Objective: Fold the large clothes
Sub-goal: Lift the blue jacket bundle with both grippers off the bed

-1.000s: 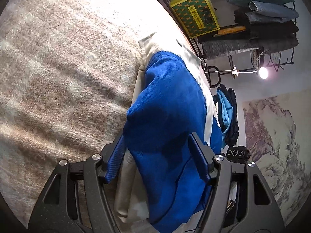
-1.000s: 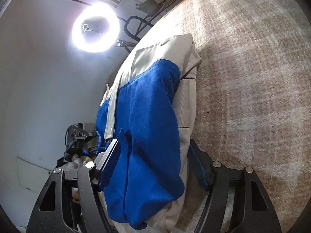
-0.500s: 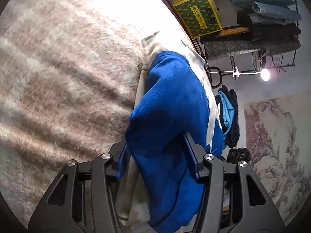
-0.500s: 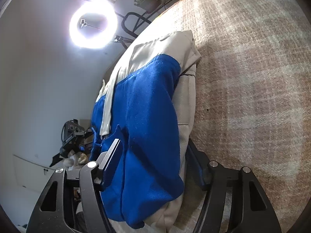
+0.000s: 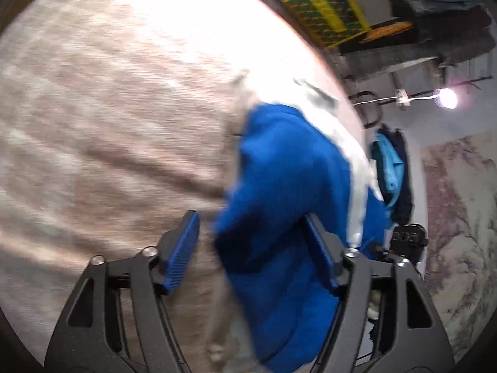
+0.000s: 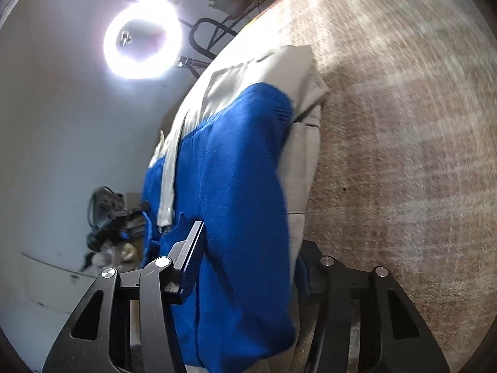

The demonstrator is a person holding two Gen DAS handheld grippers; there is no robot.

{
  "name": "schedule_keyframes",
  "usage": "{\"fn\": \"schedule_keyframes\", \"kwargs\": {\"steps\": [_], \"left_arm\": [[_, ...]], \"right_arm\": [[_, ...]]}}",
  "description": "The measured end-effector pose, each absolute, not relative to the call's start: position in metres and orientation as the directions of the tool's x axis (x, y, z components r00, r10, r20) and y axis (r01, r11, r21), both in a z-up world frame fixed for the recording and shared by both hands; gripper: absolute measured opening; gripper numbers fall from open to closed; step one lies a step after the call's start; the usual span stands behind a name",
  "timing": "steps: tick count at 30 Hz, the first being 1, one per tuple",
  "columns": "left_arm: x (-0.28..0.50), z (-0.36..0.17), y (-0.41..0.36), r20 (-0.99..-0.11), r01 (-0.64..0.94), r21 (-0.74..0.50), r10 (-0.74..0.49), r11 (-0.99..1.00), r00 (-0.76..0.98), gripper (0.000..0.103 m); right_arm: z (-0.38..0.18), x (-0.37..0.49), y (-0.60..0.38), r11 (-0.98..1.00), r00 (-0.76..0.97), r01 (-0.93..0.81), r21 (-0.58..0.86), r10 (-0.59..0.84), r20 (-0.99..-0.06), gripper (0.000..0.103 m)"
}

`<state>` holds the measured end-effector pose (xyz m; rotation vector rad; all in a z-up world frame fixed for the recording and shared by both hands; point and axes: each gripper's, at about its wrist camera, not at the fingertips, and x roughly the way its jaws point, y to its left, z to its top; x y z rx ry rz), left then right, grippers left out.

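Status: garment (image 5: 289, 168) (blue w/ cream panels) lies as a narrow, multi-layer bundle along the edge of the blanket (image 5: 108, 108), a tan plaid cover over the work surface. In the right wrist view the garment (image 6: 242, 171) runs from the near edge toward the far end, blue layer on top, cream layers under and beside it; blanket (image 6: 403, 155) is bare to the side. Lengthwise folds appear done, judging by the stacked layers and straight side edges. Left gripper (image 5: 251, 248): jaws opening, fairly wide; one pad stands clear over bare blanket, the other is at the blue cloth, so no pinch here. View is motion-blurred, so fine contact can't be confirmed. Right gripper (image 6: 248, 258): jaws closing at mid width w/ the near end of the bundle between them; the one pad in clear view is at the blue cloth, the other is mostly hidden behind the fabric, so a firm clamp isn't shown yet. Remaining, est.: secure the near end w/ both tools, bring it over toward the far end for the crosswise fold(s), then flatten. Approx. progress: past halfway, final compact fold not yet made. Background: ring light (image 6: 143, 37), clothes rack (image 5: 435, 15), yellow box (image 5: 323, 6) — not part of the job.
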<state>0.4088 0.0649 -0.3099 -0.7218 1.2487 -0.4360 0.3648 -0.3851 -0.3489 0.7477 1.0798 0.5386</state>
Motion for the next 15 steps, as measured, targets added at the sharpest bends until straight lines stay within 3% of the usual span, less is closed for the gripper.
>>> {"fn": "schedule_keyframes", "kwargs": {"steps": [15], "left_arm": [[0.413, -0.32, 0.063, -0.592, 0.022, -0.799, -0.792, 0.601, 0.149, 0.071]], "right_arm": [[-0.347, 0.376, -0.377, 0.65, 0.362, -0.016, 0.76, 0.712, -0.601, 0.049]]}}
